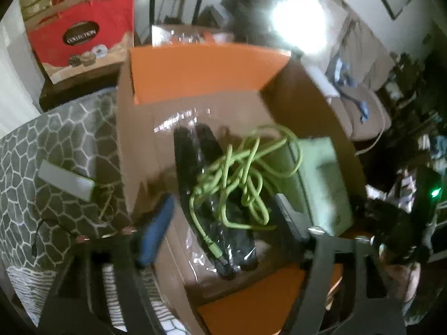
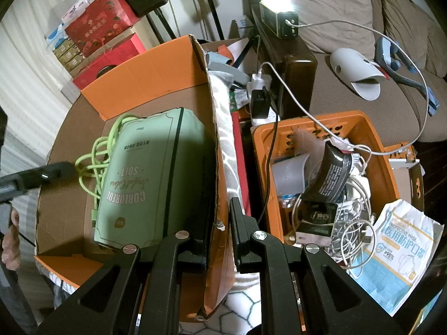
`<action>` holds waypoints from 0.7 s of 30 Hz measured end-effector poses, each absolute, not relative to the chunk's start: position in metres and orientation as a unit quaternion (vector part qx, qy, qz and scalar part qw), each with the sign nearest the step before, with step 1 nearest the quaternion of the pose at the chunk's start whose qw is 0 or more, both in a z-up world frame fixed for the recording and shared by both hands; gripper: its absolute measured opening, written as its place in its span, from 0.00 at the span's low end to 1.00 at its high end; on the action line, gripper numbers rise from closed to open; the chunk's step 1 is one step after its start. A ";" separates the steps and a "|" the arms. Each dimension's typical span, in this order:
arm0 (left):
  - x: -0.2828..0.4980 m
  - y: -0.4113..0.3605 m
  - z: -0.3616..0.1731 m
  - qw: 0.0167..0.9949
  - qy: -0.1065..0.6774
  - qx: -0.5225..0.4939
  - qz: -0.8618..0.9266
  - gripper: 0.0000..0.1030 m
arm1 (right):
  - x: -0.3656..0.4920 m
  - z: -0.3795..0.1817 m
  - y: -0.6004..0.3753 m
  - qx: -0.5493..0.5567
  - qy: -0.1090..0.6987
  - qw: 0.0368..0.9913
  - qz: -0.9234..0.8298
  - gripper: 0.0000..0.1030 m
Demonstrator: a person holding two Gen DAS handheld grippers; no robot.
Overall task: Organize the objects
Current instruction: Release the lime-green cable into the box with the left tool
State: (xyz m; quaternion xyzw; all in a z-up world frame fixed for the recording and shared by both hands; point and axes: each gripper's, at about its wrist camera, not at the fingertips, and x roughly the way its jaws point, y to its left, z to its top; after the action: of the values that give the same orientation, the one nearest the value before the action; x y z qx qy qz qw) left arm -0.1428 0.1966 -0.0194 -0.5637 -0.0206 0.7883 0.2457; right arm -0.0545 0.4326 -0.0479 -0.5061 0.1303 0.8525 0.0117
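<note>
Where cardboard box (image 2: 156,83) stands, patterned blanket (image 1: 56,145).

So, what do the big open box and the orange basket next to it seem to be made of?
The big open box looks like cardboard: matte brown inside, orange outside, with a torn, frayed wall edge. The orange basket seems moulded plastic: smooth, slightly glossy, with regular slots in its walls.

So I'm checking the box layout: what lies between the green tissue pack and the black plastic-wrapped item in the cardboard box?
In the left wrist view, the tangled green cable lies between the black wrapped item and the green tissue pack, draped partly over the black item, inside the cardboard box.
</note>
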 end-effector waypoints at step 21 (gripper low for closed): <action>-0.186 0.065 0.006 0.160 -0.094 -0.590 0.785 1.00 | -0.055 -0.048 0.434 -0.506 0.131 0.012 0.852 0.12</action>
State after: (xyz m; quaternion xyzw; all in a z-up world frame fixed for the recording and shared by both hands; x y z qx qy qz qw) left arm -0.1858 0.0649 0.0063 -0.5905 -0.0942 0.7854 0.1602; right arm -0.0546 0.4337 -0.0479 -0.5059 0.1311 0.8525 0.0115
